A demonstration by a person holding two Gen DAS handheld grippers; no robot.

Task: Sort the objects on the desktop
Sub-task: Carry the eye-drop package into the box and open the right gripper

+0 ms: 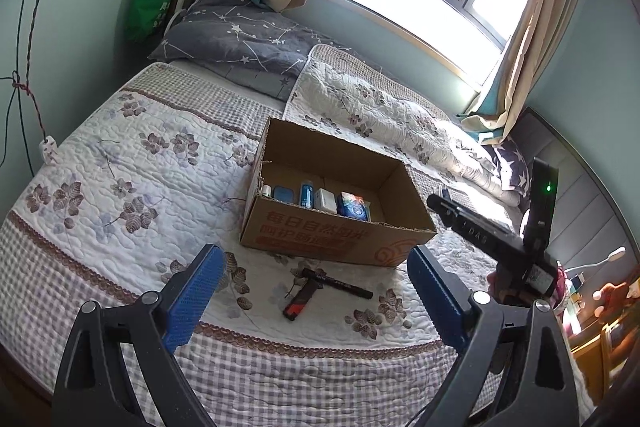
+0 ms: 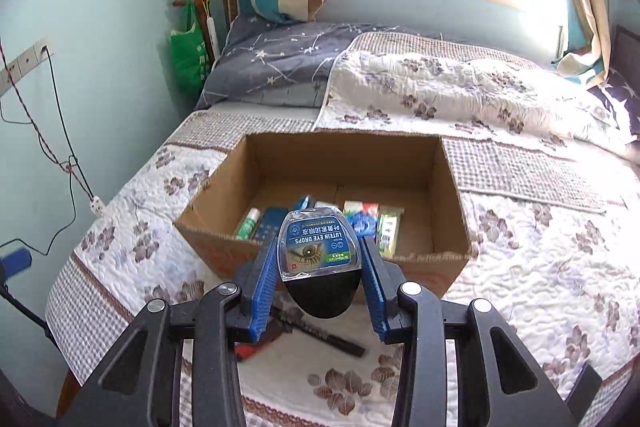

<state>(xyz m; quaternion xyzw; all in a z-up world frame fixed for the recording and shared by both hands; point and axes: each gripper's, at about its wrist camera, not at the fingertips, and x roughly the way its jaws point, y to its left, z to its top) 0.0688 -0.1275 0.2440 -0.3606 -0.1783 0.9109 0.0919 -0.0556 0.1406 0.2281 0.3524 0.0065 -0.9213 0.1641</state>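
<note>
An open cardboard box [image 1: 336, 239] stands on the quilted bed; it also shows in the right wrist view [image 2: 452, 187]. Several small items lie along its near wall. My right gripper [image 2: 320, 259] is shut on an eye drops package [image 2: 318, 247] and holds it above the box's near edge. A black marker [image 1: 340, 283] and a red-and-black lighter [image 1: 298, 301] lie on the quilt in front of the box; the marker also shows in the right wrist view [image 2: 320, 333]. My left gripper [image 1: 316, 291] is open and empty above them. The right gripper's body [image 1: 492, 231] shows at the right.
A folded quilt [image 1: 384, 111] and grey pillows [image 1: 240, 35] lie behind the box. A coat stand with a green bag [image 2: 188, 55] stands by the wall at the left. Cords [image 2: 60, 147] hang on the left wall. The bed edge [image 1: 280, 379] runs near me.
</note>
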